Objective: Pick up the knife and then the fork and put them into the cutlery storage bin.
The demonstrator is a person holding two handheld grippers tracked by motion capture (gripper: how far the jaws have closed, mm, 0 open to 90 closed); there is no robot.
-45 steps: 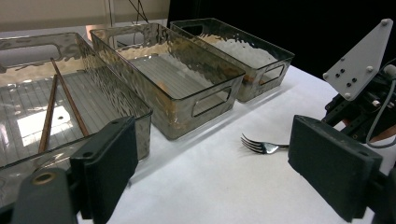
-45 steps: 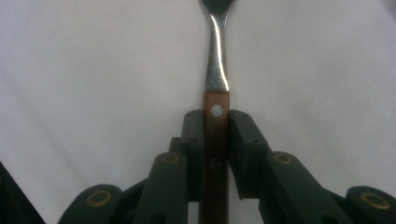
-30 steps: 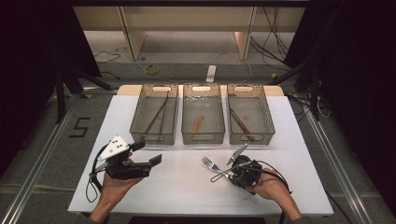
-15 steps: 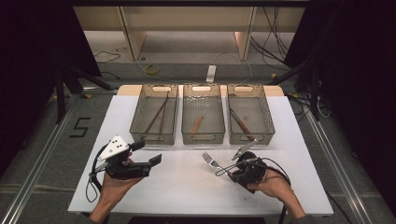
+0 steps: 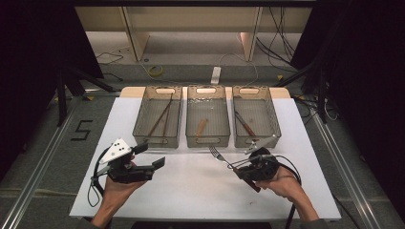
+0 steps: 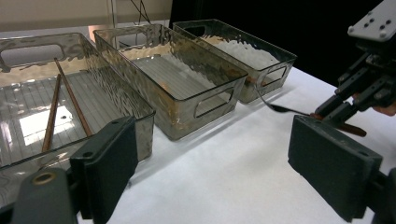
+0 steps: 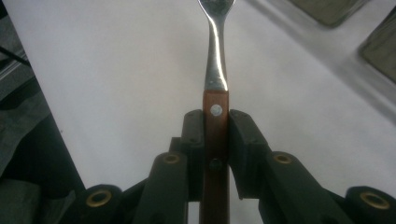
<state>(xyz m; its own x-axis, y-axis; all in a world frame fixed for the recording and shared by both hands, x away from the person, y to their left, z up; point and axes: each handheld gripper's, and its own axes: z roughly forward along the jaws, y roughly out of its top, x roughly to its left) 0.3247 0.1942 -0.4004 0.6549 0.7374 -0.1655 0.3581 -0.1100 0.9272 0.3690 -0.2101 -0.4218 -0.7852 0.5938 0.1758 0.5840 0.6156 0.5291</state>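
Observation:
A fork (image 5: 218, 155) with a brown wooden handle points its tines toward the bins, held just above the white tabletop (image 5: 191, 191). My right gripper (image 5: 241, 171) is shut on that handle. In the right gripper view the two pads (image 7: 192, 140) clamp the handle of the fork (image 7: 215, 74) from both sides, and the steel neck runs straight ahead. My left gripper (image 5: 150, 156) rests at the front left with its jaws wide open and nothing between them. The left gripper view shows its open gripper (image 6: 219, 172), and beyond it the fork (image 6: 280, 108) and the right gripper (image 6: 359, 93).
Three clear plastic bins stand in a row at the back. The left bin (image 5: 157, 141) holds brown chopsticks (image 5: 160, 119). The middle bin (image 5: 207, 141) holds a short wooden-handled piece (image 5: 201, 126). The right bin (image 5: 250, 90) holds a dark-handled utensil (image 5: 244, 124).
My right gripper has risen a little and shifted toward the bins, carrying the fork with it. The left gripper has stayed put.

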